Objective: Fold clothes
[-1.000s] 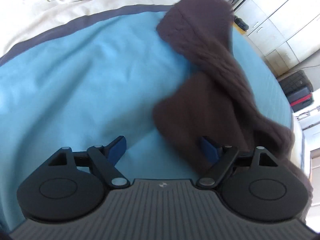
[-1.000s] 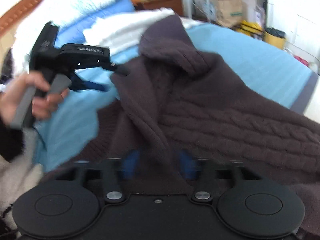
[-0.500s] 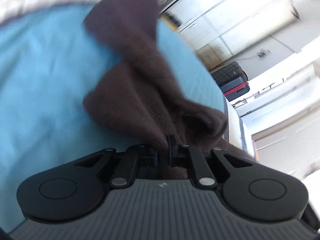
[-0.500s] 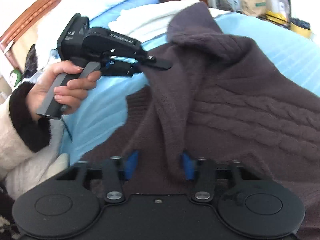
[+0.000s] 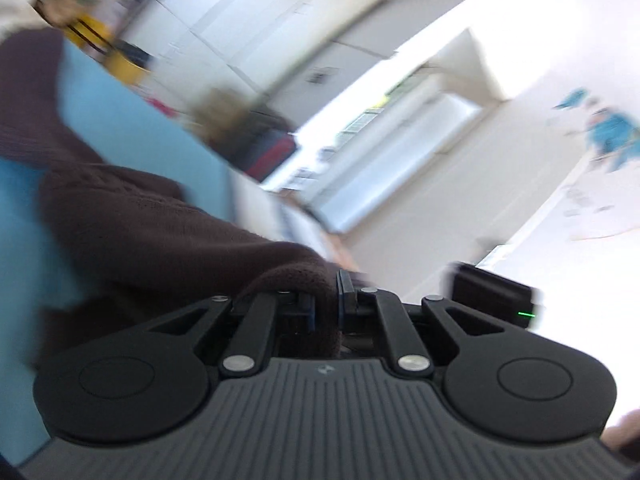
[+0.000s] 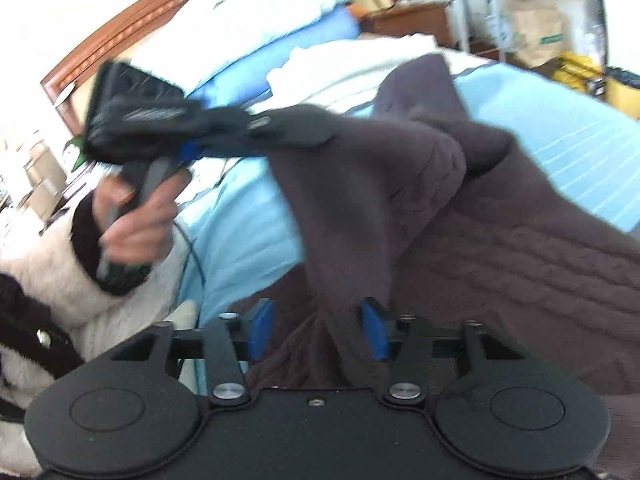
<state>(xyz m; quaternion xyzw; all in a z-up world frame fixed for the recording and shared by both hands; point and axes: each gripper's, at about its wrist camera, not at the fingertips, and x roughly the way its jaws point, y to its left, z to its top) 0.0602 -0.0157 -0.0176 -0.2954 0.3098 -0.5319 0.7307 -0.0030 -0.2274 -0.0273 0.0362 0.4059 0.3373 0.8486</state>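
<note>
A dark brown cable-knit sweater [image 6: 500,248] lies bunched on the light blue bedsheet [image 6: 248,240]. In the right wrist view my left gripper [image 6: 320,136], held by a hand [image 6: 136,216], is shut on an edge of the sweater and holds it raised above the bed. A taut fold runs from there down between the blue pads [image 6: 260,332] of my right gripper [image 6: 317,332], whose jaws stand apart with their inner faces showing. The left wrist view is blurred. There my left gripper [image 5: 325,304] pinches the sweater [image 5: 140,232] over the sheet [image 5: 120,120].
White bedding [image 6: 320,60] and a wooden headboard [image 6: 120,40] lie beyond the sweater. A paper bag [image 6: 536,28] and a yellow bin [image 6: 624,96] stand past the bed. White cabinets [image 5: 260,20] and a dark suitcase [image 5: 268,148] lie off the bed's side.
My left gripper went from open beside the sweater to shut on its edge, then lifted the fabric and tilted upward. The right gripper has kept its place and its jaw gap.
</note>
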